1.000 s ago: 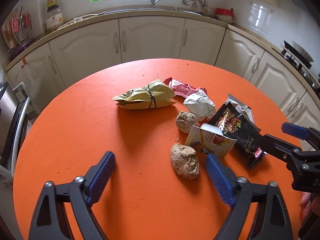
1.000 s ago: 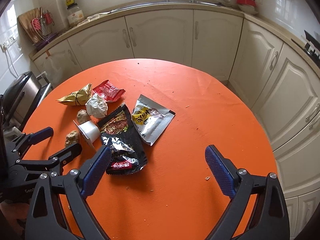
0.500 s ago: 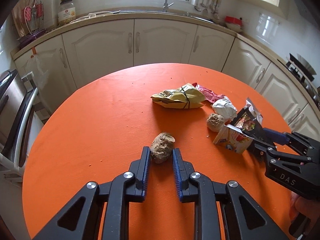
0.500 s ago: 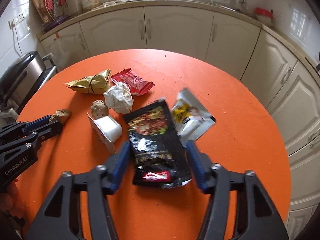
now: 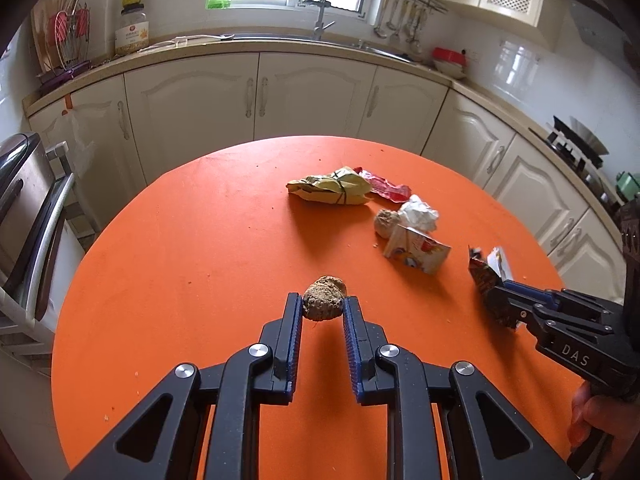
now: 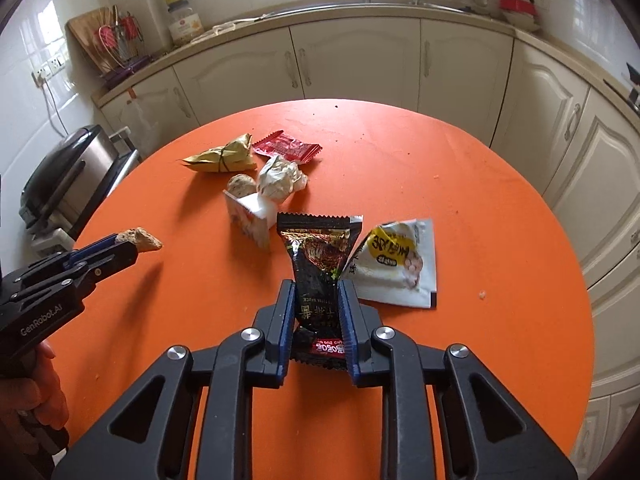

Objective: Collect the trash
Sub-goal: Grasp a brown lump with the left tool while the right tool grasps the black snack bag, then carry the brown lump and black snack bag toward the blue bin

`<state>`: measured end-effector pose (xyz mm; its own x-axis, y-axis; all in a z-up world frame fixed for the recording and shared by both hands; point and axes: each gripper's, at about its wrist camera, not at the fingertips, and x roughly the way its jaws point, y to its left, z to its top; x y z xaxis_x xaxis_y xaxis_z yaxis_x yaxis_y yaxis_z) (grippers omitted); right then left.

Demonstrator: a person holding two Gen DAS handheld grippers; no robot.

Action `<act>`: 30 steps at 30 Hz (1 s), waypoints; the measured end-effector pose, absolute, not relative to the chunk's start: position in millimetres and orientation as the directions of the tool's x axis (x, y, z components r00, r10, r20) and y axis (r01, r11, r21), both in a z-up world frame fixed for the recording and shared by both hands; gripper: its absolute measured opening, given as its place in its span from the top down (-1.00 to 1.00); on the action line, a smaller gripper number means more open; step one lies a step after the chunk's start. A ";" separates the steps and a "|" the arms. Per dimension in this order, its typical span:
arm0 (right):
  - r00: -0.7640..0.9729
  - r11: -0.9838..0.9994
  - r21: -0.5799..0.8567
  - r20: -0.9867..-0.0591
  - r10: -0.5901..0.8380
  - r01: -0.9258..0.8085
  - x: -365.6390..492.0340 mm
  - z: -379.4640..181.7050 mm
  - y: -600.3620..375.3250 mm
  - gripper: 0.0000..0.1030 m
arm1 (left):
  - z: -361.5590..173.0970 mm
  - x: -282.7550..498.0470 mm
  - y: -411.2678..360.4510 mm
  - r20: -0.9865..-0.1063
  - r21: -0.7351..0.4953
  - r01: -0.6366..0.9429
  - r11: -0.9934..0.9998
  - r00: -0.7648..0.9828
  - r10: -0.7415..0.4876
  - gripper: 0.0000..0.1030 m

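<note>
Now L gripper (image 5: 322, 310) clamps brown lump (image 5: 324, 303), light, crumbly; R gripper (image 6: 316, 304) closing on black sachet (image 6: 320, 264) at 6 o'clock end, thin, crinkly, slippery.

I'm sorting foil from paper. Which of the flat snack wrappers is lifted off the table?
The black wrapper, pinched in the closing right claw and standing upright. The white-and-yellow packet and red wrapper lie flat on the orange table.

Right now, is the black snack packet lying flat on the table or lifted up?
Lifted. The black snack packet stands up between the closing right tongs, its top edge raised and pinched narrow above the orange table.
</note>
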<state>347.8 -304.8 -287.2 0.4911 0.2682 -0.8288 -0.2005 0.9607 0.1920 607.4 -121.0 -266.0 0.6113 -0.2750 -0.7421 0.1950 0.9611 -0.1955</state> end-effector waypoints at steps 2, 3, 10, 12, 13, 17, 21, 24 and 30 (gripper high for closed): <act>0.492 0.959 0.197 -0.827 0.273 -0.201 339.3 -283.7 -306.5 0.76 | -263.8 588.7 -114.2 -0.738 -0.197 0.200 0.960 0.615 -0.280 0.68; 0.494 0.959 0.199 -0.825 0.275 -0.201 334.3 -281.9 -307.0 0.76 | -263.5 591.0 -116.5 -0.735 -0.200 0.204 0.958 0.616 -0.285 0.68; 0.472 0.963 0.154 -0.847 0.244 -0.222 325.2 -288.6 -297.5 0.69 | -261.4 520.1 -91.9 -0.732 -0.195 0.230 0.953 0.613 -0.298 0.68; 0.466 0.969 0.104 -0.862 0.201 -0.226 326.1 -290.9 -290.2 0.55 | -258.6 508.3 -85.7 -0.731 -0.193 0.237 0.952 0.612 -0.300 0.68; 0.469 0.969 0.095 -0.862 0.194 -0.227 324.5 -289.9 -288.7 0.52 | -256.3 502.7 -84.7 -0.730 -0.190 0.239 0.952 0.614 -0.299 0.68; 0.481 0.969 0.113 -0.852 0.209 -0.220 310.9 -283.2 -291.6 0.52 | -254.8 486.6 -83.9 -0.726 -0.179 0.244 0.953 0.621 -0.295 0.68; 0.479 0.972 0.104 -0.855 0.196 -0.213 310.9 -287.0 -290.6 0.50 | -255.8 478.8 -82.4 -0.724 -0.183 0.247 0.952 0.621 -0.301 0.68; 0.473 0.975 0.079 -0.864 0.171 -0.207 321.4 -293.5 -282.5 0.34 | -257.3 478.4 -81.4 -0.725 -0.196 0.241 0.951 0.617 -0.306 0.68; 0.479 0.970 0.074 -0.859 0.179 -0.229 324.6 -300.0 -276.8 0.52 | -256.1 472.6 -78.5 -0.726 -0.194 0.237 0.952 0.618 -0.302 0.68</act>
<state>324.6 -276.8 -300.0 0.4794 0.1791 -0.8592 -0.2294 0.9705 0.0743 472.6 -78.5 -256.1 0.6179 -0.3015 -0.7262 0.2371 0.9520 -0.1936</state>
